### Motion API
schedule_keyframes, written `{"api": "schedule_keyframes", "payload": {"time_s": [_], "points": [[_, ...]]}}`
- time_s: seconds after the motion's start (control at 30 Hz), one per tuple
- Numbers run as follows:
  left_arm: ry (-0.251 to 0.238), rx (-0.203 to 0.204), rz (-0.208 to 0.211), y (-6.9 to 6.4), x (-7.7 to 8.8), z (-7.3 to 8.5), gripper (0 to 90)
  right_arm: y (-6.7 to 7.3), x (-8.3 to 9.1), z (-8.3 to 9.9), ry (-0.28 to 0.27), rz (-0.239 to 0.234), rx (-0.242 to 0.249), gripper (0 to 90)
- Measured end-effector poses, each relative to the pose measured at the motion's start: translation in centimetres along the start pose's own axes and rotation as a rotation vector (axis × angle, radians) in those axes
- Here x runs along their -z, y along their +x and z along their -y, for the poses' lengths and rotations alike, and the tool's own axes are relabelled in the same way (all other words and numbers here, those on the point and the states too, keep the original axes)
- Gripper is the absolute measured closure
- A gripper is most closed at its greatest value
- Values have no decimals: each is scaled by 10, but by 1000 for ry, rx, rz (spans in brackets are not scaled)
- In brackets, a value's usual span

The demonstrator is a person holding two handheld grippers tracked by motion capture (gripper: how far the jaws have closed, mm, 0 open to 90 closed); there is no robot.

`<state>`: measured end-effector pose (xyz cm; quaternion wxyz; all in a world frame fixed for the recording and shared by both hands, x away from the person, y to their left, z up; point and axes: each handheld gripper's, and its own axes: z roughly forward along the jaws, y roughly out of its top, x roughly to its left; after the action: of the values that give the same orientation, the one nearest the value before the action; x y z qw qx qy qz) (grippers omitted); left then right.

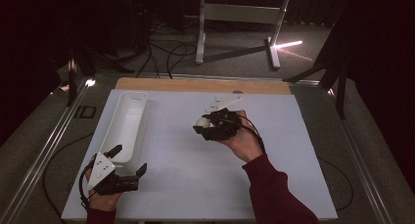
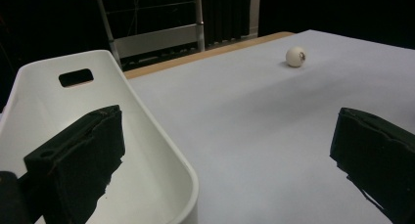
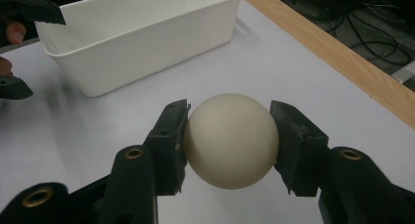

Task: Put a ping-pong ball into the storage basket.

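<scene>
We noted the right hand-held gripper (image 3: pixel 230 136) clamped on the ball (image 3: pixel 230 140), bin (image 3: pixel 142 43) at ten o'clock, likely its destination; left hand-held gripper (image 1: pixel 128 160) gaped empty beside it.

Dark red sleeves; each black gripper (image 1: pixel 128 166) has serrated pads, brass eyelets, a grey plate

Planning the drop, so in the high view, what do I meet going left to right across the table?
Left gripper, jaws open, at the near left → white bin → cream ball → right gripper, shut on the ball.
</scene>
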<state>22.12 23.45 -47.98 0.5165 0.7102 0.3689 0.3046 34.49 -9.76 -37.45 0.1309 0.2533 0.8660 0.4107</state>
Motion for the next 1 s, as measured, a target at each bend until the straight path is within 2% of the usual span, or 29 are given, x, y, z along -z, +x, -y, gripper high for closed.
{"api": "schedule_keyframes", "payload": {"time_s": [1.0], "points": [[-2, 1, 0, 0, 1, 0, 2, 7, -12, -11, -21, -28, 4, 502]]}}
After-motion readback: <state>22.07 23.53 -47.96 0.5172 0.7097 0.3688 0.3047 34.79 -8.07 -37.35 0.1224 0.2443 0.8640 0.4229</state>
